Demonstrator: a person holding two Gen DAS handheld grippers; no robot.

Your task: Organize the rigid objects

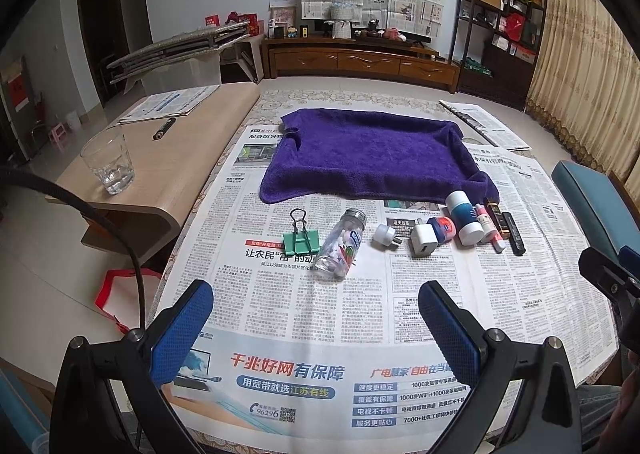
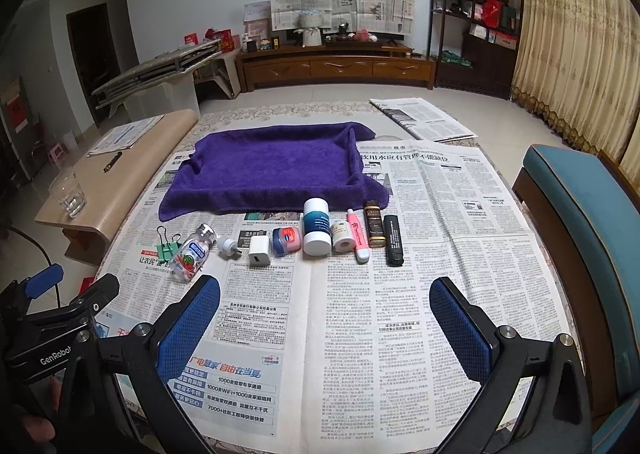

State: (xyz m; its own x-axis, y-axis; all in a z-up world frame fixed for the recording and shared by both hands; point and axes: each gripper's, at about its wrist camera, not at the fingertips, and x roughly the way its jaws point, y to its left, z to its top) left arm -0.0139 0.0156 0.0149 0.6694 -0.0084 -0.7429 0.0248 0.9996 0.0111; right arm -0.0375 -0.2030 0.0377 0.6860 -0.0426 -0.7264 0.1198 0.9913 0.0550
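A row of small objects lies on the newspaper-covered table in front of a purple towel (image 1: 372, 154) (image 2: 276, 166) draped over a tray. From the left: a green binder clip (image 1: 301, 238) (image 2: 167, 248), a clear candy bottle (image 1: 340, 250) (image 2: 191, 254), a small white plug (image 1: 383, 235) (image 2: 228, 245), a white charger cube (image 1: 424, 244) (image 2: 259, 250), a red-lidded jar (image 1: 442, 228) (image 2: 286, 240), a white-and-blue bottle (image 1: 464, 218) (image 2: 317, 232), a pink tube (image 2: 357, 236), a brown bottle (image 2: 374, 228), a black stick (image 2: 393, 240). My left gripper (image 1: 316, 318) and right gripper (image 2: 325, 314) are open and empty, short of the row.
A low wooden side table (image 1: 188, 158) at the left holds a glass (image 1: 108, 162), a pen (image 1: 164, 128) and papers. A blue chair (image 2: 592, 222) stands at the right. A loose newspaper (image 2: 424, 118) lies beyond the towel.
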